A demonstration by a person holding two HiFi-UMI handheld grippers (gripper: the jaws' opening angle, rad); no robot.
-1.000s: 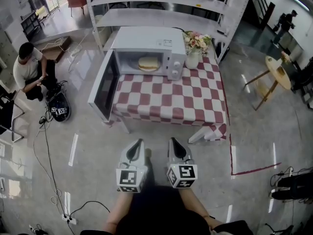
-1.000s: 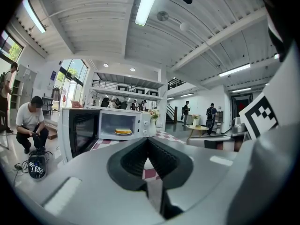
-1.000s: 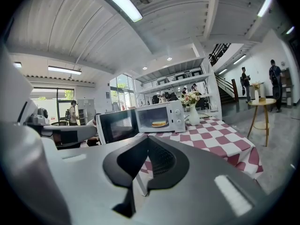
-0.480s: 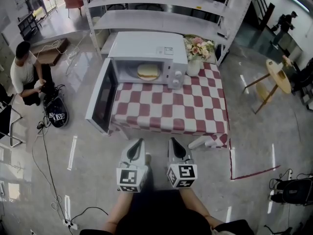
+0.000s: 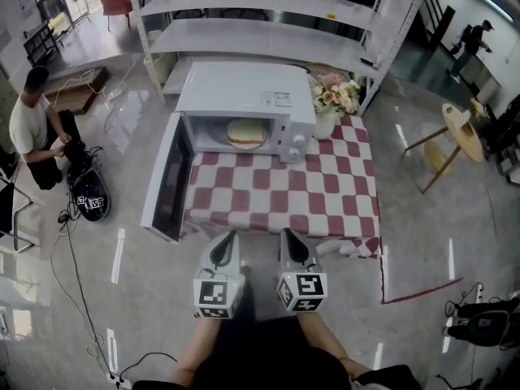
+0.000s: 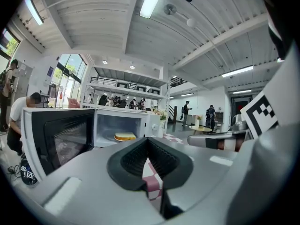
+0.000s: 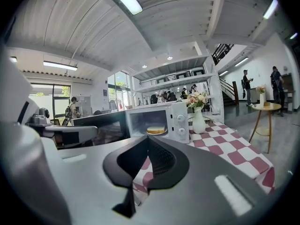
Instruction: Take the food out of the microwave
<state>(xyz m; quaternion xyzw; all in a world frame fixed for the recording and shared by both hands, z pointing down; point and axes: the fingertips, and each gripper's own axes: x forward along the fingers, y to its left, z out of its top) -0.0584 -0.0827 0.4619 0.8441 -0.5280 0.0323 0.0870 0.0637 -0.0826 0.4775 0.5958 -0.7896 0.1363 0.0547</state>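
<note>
**A:** Gripper status?

**B:** Left gripper has its jaws together with nothing between them. Right gripper is the same: tips meet, and it's empty. In the head view I see both side by side at lower centre, pointing up-frame toward the table.

**A:** Where's the food?

**B:** The food is inside the microwave, mid-cavity, at upper centre of the head view. It's pale and flat, a bread slice or a cake, I can't tell which. It's well apart from both grippers, and both gripper views look straight at it over the closed tips.

**A:** Door?

**B:** The door is swung wide open to the left of the cavity and hangs out past the table's left edge.

**A:** Anything else on the table?

**B:** There's a red-and-white check cloth. A vase of flowers stands just beside the microwave's right side, at the back right corner.

**A:** Surroundings?

**B:** A shelf rack runs behind the table, across the top of the frame. A person is crouched on the floor at upper left, with a black bag just below them in frame. A small round table stands at the right edge. Cables run over the floor down the left side.
</note>
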